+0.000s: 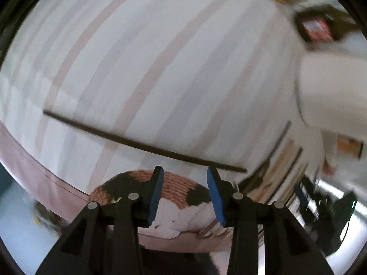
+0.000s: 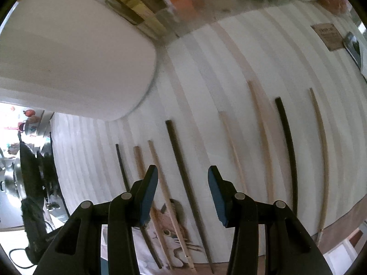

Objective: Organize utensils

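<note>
Blue-padded fingers (image 1: 158, 197) of the left gripper (image 1: 185, 194) stand spread apart with nothing between them, hanging above the striped cloth of the table (image 1: 142, 68). Just beyond the fingertips a single dark chopstick (image 1: 142, 145) lies crosswise on the cloth, apart from the pads. A white cylindrical holder (image 1: 332, 89) stands at the right edge of this view; its contents cannot be seen. A cat picture (image 1: 165, 190) shows on the cloth beneath the fingers. The whole left wrist view is blurred.

Right wrist view: the right gripper (image 2: 183, 192) likewise has its fingers (image 2: 149, 194) held wide, gripping nothing. Below and ahead of them, dark chopsticks (image 2: 183, 160) and pale wooden chopsticks (image 2: 261, 133) lie side by side on the striped table (image 2: 206, 68), roughly parallel, some crossing a cat print (image 2: 169, 226) near the table's front edge. The white holder (image 2: 68, 52) fills the upper left, its opening out of view. A clear plastic bin (image 2: 206, 4) sits beyond it, contents indistinct.
</note>
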